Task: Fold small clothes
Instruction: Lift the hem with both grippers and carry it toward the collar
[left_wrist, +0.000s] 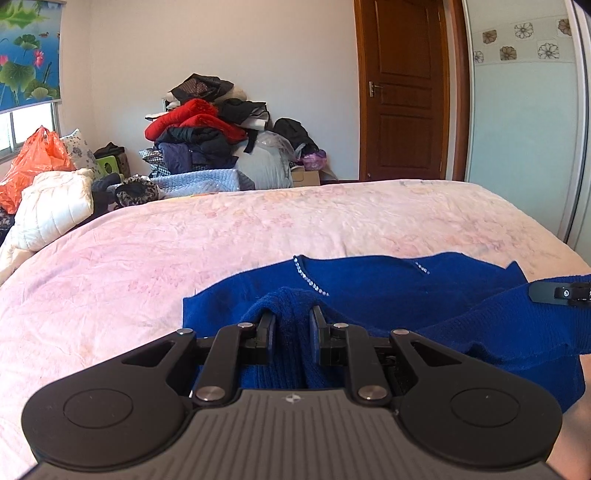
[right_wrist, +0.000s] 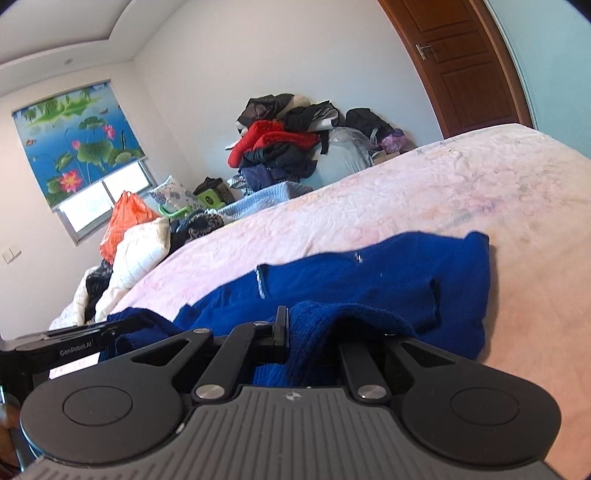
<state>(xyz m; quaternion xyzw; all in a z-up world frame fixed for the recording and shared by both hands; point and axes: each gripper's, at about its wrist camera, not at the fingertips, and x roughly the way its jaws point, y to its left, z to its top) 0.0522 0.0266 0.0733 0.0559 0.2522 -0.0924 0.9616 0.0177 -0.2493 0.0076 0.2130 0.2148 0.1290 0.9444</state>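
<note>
Bright window (left_wrist: 22, 125) daylight — sharp, fisheye-bent edges.

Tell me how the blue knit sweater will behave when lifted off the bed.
The blue sweater is probably floppy: it bunches between the left tongs and sags. The fuzzy knit likely grips rather than slips. It probably drags on the bedspread.

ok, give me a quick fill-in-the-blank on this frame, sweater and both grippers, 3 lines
1. The left gripper is shut on a bunched fold of the ____ sweater.
2. The sweater lies on a pale ____ bedspread.
3. The right gripper is also shut on the sweater, and one of its fingers is hidden under the ____.

Missing words: blue; pink; fabric
</note>
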